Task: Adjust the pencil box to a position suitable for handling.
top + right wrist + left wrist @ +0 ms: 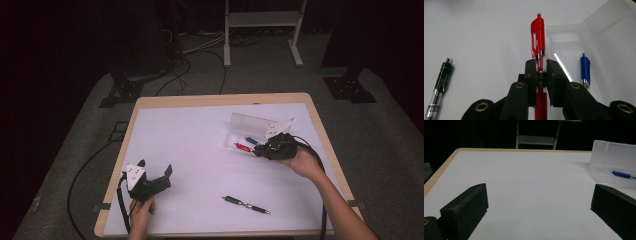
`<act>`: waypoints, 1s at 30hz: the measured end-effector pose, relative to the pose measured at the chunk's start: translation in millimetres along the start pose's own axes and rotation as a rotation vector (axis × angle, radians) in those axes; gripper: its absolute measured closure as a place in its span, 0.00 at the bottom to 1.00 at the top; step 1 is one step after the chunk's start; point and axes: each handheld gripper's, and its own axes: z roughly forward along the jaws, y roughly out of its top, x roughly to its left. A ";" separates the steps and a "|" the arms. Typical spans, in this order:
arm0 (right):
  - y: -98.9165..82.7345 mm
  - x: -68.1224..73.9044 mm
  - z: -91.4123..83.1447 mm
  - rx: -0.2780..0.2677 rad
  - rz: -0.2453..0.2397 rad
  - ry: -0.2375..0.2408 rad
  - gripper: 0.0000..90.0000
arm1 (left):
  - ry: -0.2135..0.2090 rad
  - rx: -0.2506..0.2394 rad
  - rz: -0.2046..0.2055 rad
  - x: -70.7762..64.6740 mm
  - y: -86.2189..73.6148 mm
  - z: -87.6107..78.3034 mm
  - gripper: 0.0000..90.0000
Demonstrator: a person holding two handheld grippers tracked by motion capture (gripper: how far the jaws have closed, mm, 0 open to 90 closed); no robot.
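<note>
My right gripper (541, 67) is shut on a red pen (538, 32), whose clip end sticks out past the jaws. In the high view the right gripper (257, 150) holds the red pen (243, 147) at the near edge of a clear plastic case (247, 125). A blue pen (585, 68) lies inside the case (599, 50); it is the blue pen (251, 140) in the high view. A black pen (246, 204) lies on the white mat near the front. My left gripper (156, 168) rests at the front left, jaws wide open and empty, also seen as the left gripper (539, 202).
The white mat (200, 150) covers a wooden table (220, 98). Cables trail from both grippers over the front edge. The case lid (614, 150) stands upright. A white frame (262, 20) and dark stands sit on the floor beyond the table.
</note>
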 end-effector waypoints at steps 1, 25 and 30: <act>-0.1 -1.9 0.5 0.001 0.000 -0.003 0.87 | 0.000 0.001 0.000 0.0 0.0 0.0 0.00; -14.0 -40.1 19.3 0.056 0.081 -0.055 0.87 | -0.003 -0.003 0.001 0.0 -0.2 0.3 0.00; -15.9 -43.6 26.4 0.085 0.085 -0.062 0.87 | -0.003 -0.002 0.002 -0.1 -0.2 0.3 0.00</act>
